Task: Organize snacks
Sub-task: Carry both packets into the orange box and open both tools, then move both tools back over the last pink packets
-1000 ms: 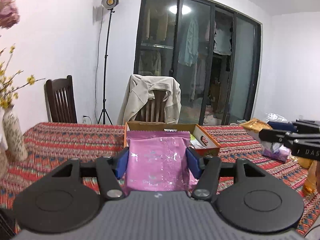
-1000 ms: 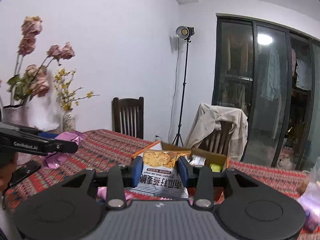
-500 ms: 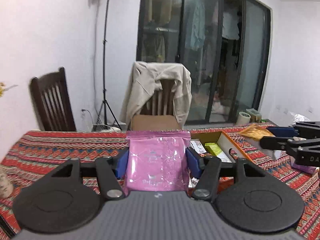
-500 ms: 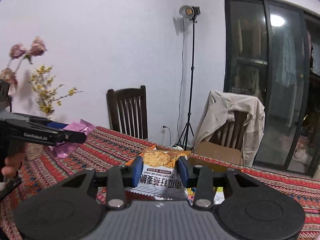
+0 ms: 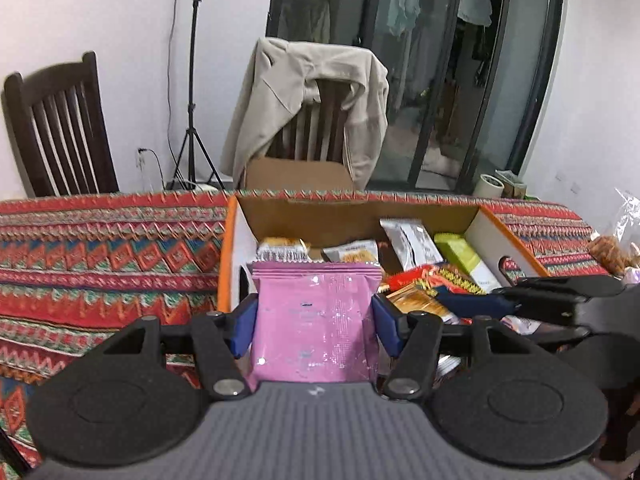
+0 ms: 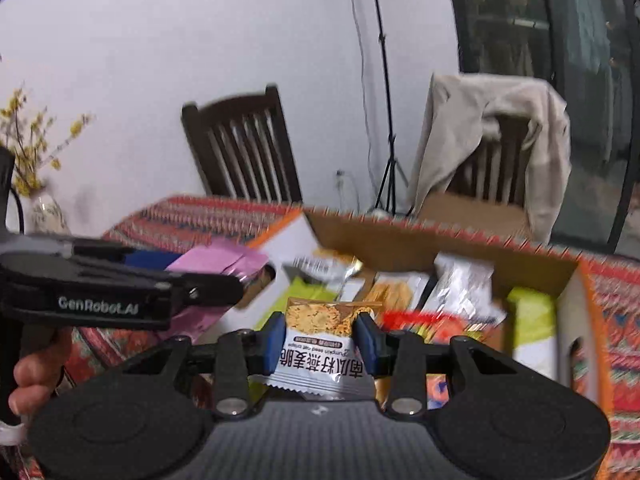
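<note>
My left gripper is shut on a pink snack packet, held over the near left edge of an open cardboard box with orange sides. The box holds several snack packets. My right gripper is shut on a white and orange pumpkin seed crisp packet, held over the same box. The left gripper and its pink packet show at the left of the right wrist view. The right gripper shows at the right of the left wrist view.
The box sits on a table with a red patterned cloth. Two wooden chairs stand behind, one draped with a beige jacket. A light stand, a vase with yellow flowers and a bag of snacks are around.
Both grippers have moved forward and tilted down over the box, each still holding its packet. The box's inside is now in view.
</note>
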`<state>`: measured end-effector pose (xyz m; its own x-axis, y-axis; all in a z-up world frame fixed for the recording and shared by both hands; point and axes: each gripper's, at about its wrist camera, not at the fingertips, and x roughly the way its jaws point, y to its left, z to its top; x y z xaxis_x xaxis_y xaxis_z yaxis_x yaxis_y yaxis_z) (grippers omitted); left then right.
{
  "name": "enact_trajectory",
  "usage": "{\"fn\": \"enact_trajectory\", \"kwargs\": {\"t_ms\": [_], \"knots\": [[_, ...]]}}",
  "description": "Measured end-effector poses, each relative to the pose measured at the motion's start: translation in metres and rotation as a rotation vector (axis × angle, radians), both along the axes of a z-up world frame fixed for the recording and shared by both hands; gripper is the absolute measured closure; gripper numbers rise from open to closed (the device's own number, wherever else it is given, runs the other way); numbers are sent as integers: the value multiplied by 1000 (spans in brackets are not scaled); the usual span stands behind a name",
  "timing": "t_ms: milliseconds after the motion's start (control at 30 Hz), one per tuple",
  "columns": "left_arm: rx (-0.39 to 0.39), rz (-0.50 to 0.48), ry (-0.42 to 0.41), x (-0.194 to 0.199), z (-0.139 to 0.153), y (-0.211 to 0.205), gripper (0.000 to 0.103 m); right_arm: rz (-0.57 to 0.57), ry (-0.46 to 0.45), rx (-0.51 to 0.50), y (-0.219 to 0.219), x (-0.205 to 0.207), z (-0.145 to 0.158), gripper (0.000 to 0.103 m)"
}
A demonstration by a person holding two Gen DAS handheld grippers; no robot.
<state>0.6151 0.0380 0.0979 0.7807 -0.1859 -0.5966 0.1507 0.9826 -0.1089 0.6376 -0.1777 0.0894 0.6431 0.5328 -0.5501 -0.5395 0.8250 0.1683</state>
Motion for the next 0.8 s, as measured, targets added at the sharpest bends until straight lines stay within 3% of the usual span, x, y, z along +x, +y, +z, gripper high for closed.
{"fn": "enact_trajectory", "kwargs": {"t_ms": [133, 200, 267, 333, 533, 800], "knots": [[2, -2, 18, 5, -13, -3, 42, 18, 35, -11, 11, 3, -20, 62], [-5, 9, 8, 4, -16, -1, 37, 20, 46, -10, 13, 4, -25, 62], [-7, 11, 4, 4, -17, 0, 34, 25, 58, -7, 15, 4, -27, 50], [-8, 7, -6, -1, -12, 0, 33, 19, 56, 5, 15, 2, -24, 49], [-3, 14, -71, -37, 24, 7, 29, -10, -21, 31, -2, -24, 13, 49], [44, 10, -201, -129, 82, 9, 19, -51, -179, 31, -38, -99, 82, 49]]}}
